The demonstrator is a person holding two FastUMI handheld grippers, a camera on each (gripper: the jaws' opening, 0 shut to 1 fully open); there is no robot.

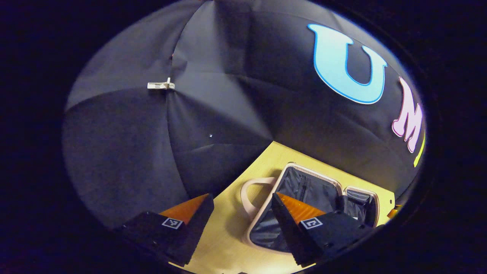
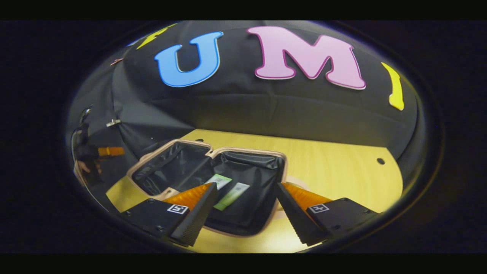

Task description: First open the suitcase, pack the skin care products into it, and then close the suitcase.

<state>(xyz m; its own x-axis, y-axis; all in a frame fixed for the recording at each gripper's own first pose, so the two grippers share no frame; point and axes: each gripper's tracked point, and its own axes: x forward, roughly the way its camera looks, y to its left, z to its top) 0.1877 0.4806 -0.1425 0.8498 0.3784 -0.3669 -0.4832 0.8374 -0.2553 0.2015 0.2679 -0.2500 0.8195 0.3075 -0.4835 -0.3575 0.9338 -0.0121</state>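
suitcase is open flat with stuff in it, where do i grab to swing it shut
Probably the far long rim of the empty half of the suitcase, coming from its outer side with the left hand-held gripper. That half lies flat, joined to the half holding the skin care products, and its thin pink rim suits open fingers.

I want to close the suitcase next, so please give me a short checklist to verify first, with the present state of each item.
1. Suitcase lies open on the table: ok.
2. Products are inside one half, two flat packs on the lining: ok.
3. Nothing hangs over the rim near the packs: ok.
4. All products packed: cannot tell.
5. Right gripper is empty, jaws apart: ok.
6. Left gripper is empty, jaws apart: ok.
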